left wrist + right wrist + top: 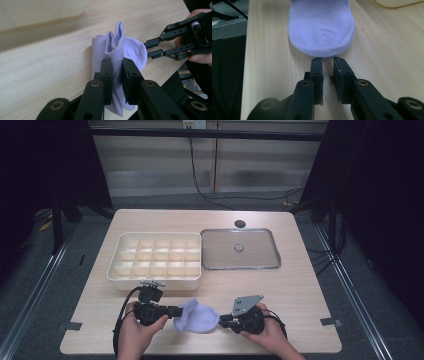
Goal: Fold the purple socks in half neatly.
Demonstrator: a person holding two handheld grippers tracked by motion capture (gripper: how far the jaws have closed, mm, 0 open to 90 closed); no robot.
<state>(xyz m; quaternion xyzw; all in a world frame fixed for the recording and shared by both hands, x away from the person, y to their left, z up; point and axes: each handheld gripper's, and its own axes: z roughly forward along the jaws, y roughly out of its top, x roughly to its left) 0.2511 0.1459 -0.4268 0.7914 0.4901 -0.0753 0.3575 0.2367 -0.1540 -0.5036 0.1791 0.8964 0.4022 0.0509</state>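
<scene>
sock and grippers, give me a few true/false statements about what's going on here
1. The left gripper is clamped on the lilac sock. True.
2. The right gripper holds the sock off the table. False: its jaws sit at the sock's rounded end with a bare gap between them, and that end lies on the table.
3. The sock lies inside the divided tray. False: it is on the table in front of the tray.
4. The tray's compartments look empty. True.
5. A clear lid lies beside the tray. True.
</scene>
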